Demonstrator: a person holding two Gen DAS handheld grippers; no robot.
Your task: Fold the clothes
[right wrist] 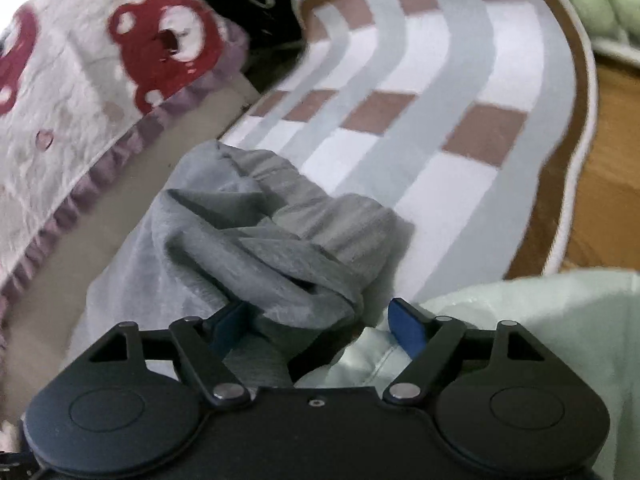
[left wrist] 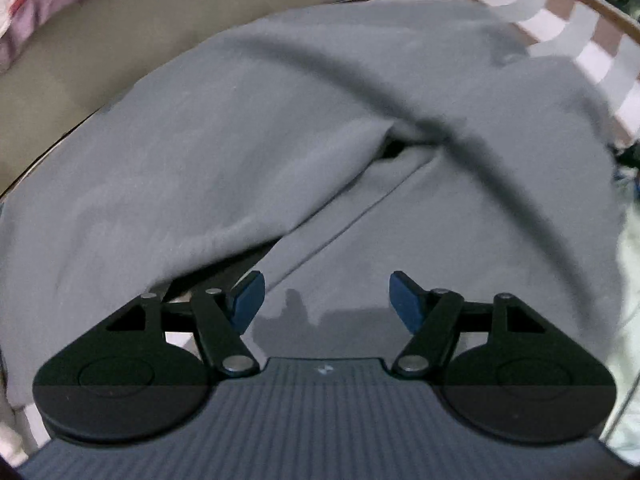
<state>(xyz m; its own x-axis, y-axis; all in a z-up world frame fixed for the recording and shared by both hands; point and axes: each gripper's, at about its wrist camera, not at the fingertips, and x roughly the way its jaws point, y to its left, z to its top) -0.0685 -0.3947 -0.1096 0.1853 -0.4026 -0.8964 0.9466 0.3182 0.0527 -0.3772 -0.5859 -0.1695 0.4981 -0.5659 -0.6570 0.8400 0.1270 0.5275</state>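
Grey garment (left wrist: 248,128): in the left wrist view it fills most of the frame, a smooth blue-grey cloth spread over the checked blanket, with a long dark crease running from upper centre down to the right and a straight seam slanting through the lower middle.
Folded flap: on the left of that view one layer lies over another, its lower edge lifted just above the left blue fingertip.
Bunched end (right wrist: 264,240): in the right wrist view the grey cloth sits at centre left, gathered into thick rolls and folds, its fuzzy inner side showing paler at the left.
Left gripper (left wrist: 326,300): jaws wide apart at lower centre, nothing between the blue pads; bare grey cloth shows in the gap.
Right gripper (right wrist: 316,324): jaws wide at lower centre; the rolled cloth lies between them, against the left pad, the right pad clear of it.
Checked blanket (right wrist: 420,80): white, grey and brown squares with a tan border, upper right in both views.
Bear-print pillow (right wrist: 100,80): upper left, white with red bears and a purple frill.
Pale green cloth (right wrist: 540,320): lower right, beside the right gripper.
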